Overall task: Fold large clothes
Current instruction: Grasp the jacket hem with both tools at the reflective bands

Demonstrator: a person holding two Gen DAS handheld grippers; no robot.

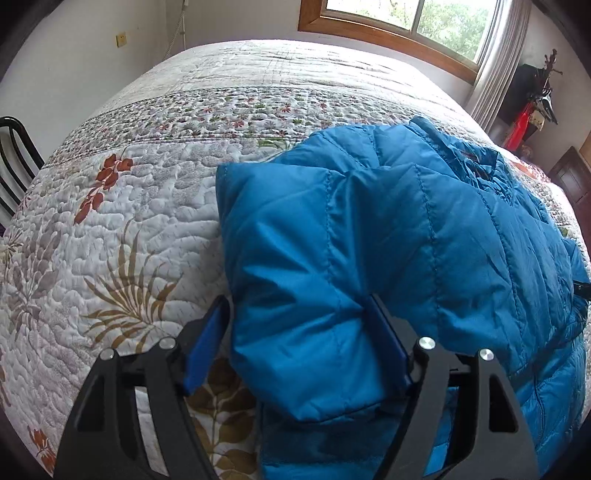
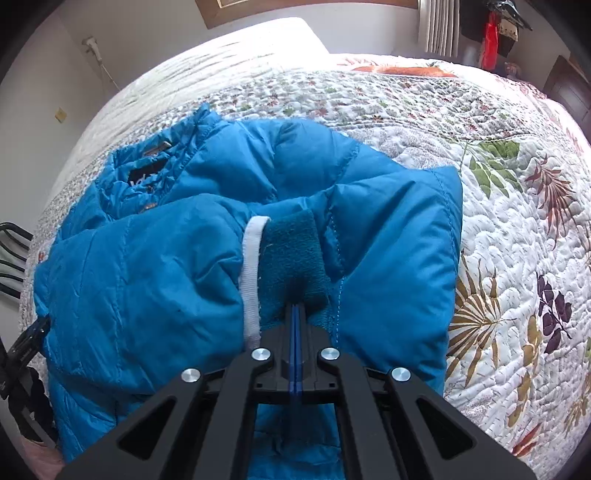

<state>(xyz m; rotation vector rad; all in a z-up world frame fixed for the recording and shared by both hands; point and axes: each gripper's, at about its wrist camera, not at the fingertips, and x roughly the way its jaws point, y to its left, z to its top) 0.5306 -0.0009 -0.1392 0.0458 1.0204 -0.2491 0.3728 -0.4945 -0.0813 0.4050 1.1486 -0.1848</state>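
A blue puffer jacket (image 1: pixel 424 221) lies on the quilted bed (image 1: pixel 147 184), its collar toward the window. My left gripper (image 1: pixel 297 301) stands open, and a folded sleeve end (image 1: pixel 295 350) lies between its wide-spread blue pads (image 1: pixel 205 350). In the right wrist view the jacket (image 2: pixel 147 277) fills the middle, with its other sleeve folded across the body. My right gripper (image 2: pixel 295 304) is shut, its fingertips pinching the dark teal fleece cuff (image 2: pixel 291 251) of that sleeve. A white band (image 2: pixel 251 277) runs beside the cuff.
The floral quilt (image 2: pixel 498 221) spreads wide to the right of the jacket and beyond it. A black metal chair (image 1: pixel 14 162) stands off the bed's left edge. A wood-framed window (image 1: pixel 406 22), a curtain (image 1: pixel 498 66) and dark furniture (image 1: pixel 572 177) line the far side.
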